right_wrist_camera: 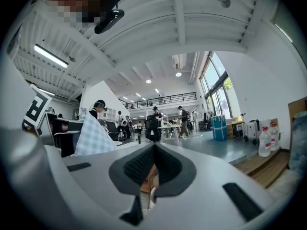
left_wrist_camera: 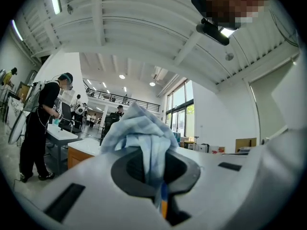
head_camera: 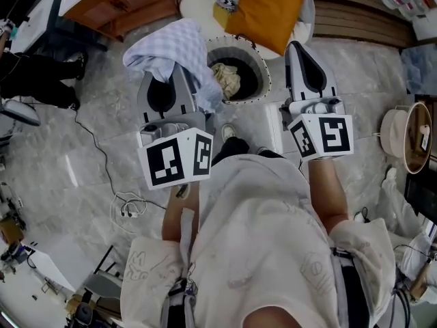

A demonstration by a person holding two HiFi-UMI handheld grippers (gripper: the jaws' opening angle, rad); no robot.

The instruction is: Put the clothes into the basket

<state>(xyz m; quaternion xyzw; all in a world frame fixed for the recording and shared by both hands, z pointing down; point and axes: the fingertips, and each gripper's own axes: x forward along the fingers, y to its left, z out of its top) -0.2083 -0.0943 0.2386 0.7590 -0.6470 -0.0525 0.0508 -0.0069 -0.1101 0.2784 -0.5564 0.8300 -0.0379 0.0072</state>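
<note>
My left gripper is shut on a light blue checked cloth, which bunches over its tips and hides them. In the left gripper view the cloth rises out of the closed jaws of that gripper. Just right of the cloth on the floor stands a round basket with a cream garment inside. My right gripper is to the right of the basket, jaws together and empty. In the right gripper view, that gripper holds nothing, and the checked cloth shows at its left.
An orange cushion lies on a white seat behind the basket. A wooden cabinet stands at the back left, with a person in black at the left edge. A white cable lies on the marble floor; a round pot sits at right.
</note>
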